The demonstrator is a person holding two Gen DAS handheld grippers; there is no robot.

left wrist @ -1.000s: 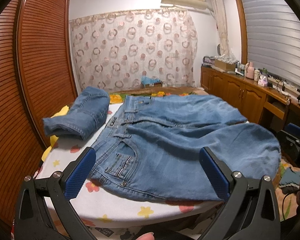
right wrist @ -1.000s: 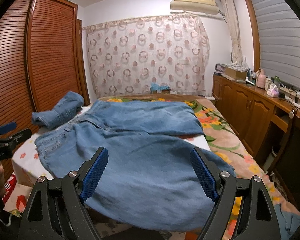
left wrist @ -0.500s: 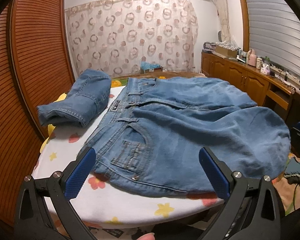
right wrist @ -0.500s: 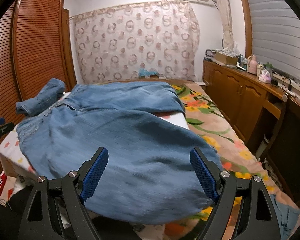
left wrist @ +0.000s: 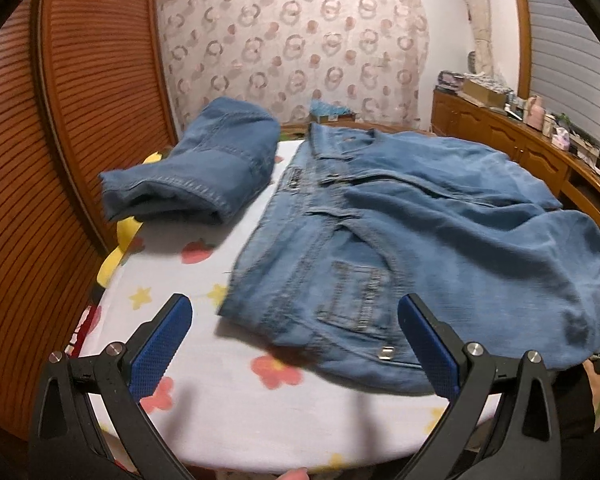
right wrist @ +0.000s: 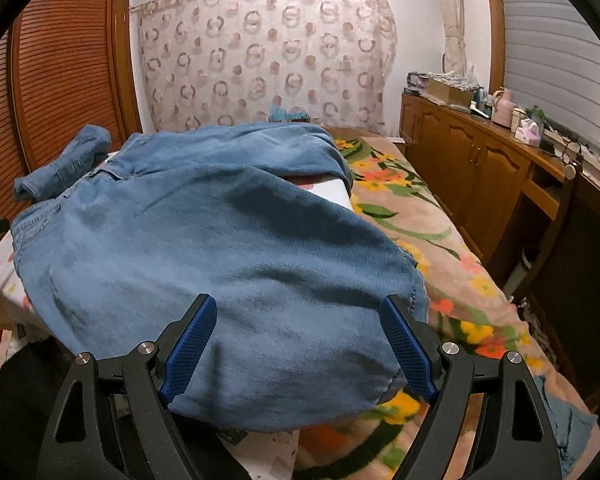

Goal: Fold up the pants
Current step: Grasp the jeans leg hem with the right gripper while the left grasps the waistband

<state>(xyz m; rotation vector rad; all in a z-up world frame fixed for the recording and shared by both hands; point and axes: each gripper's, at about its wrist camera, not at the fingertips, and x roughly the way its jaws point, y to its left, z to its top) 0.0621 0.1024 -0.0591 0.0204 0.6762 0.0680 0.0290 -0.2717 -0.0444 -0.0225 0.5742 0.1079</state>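
A pair of blue jeans (left wrist: 420, 240) lies spread on a white flowered board (left wrist: 240, 420), folded over, with the waistband and back pocket toward the left. It also shows in the right wrist view (right wrist: 220, 260), hanging over the board's near edge. My left gripper (left wrist: 296, 344) is open and empty, just short of the waistband corner. My right gripper (right wrist: 298, 346) is open, with the folded end of the jeans lying between its blue pads (right wrist: 190, 344), not pinched.
A second, folded pair of jeans (left wrist: 204, 168) lies at the board's far left, also seen in the right wrist view (right wrist: 68, 160). A slatted wooden wardrobe (left wrist: 60, 140) stands on the left. A flowered bedspread (right wrist: 440, 248) and a wooden cabinet (right wrist: 480, 168) are on the right.
Both grippers have moved forward and lower toward the jeans. The left view has swung left, showing more bare board. The right gripper now reaches the folded end of the jeans.
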